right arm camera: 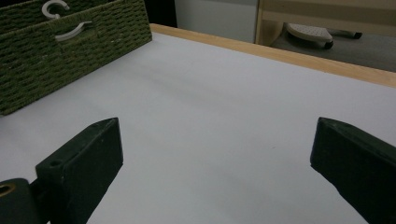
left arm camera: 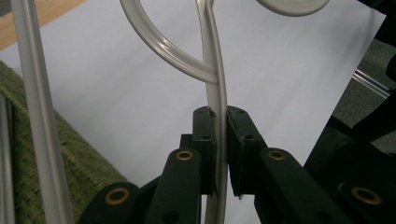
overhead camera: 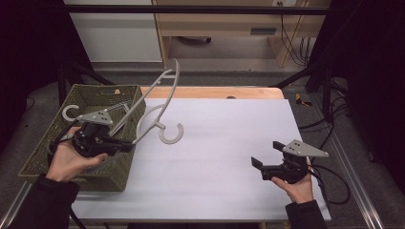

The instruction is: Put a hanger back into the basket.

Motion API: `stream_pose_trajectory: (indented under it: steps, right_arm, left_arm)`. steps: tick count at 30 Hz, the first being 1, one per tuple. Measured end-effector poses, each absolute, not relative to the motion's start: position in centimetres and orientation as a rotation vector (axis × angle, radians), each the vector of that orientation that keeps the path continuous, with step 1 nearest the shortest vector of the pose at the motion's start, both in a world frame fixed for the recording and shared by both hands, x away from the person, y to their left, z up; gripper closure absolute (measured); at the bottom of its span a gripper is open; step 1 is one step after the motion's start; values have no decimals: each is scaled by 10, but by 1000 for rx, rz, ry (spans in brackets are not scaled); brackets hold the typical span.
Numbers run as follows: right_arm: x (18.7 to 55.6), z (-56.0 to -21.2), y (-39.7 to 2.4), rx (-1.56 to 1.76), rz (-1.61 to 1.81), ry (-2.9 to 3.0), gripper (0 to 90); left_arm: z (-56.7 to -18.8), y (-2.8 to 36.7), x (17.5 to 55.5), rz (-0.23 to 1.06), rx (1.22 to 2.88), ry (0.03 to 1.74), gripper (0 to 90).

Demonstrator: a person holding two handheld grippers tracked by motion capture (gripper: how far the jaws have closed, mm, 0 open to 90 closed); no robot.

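Now left gripper (left arm camera: 220, 140) clamps hanger (overhead camera: 162, 90) (beside basket (overhead camera: 57, 157)); right gripper (right arm camera: 215, 158) gapes.

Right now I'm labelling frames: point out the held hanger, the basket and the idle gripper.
hanger (overhead camera: 168, 91), high view, its raised arm.
basket (overhead camera: 125, 140), high view, right wall.
right gripper (overhead camera: 267, 153), high view, between its tips.

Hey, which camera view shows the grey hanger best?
The high view: the whole hanger shows, clamped in the left gripper. The left gripper view gives only its rod between the jaws, close up.
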State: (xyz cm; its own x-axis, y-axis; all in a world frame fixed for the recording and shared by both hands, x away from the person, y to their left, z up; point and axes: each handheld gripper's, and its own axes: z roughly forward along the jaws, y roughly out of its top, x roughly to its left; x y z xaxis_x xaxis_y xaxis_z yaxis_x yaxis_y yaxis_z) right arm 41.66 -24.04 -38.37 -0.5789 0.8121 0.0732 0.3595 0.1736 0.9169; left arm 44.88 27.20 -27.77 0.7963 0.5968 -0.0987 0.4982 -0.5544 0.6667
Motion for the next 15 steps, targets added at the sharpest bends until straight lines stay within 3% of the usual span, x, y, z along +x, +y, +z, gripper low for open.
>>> stream_pose_trajectory:
  steps: [15]
  right_arm:
    - [418,-386,-238,1109,1374,2031,28]
  left_arm:
    - [-276,324,463,174,2290,821,823]
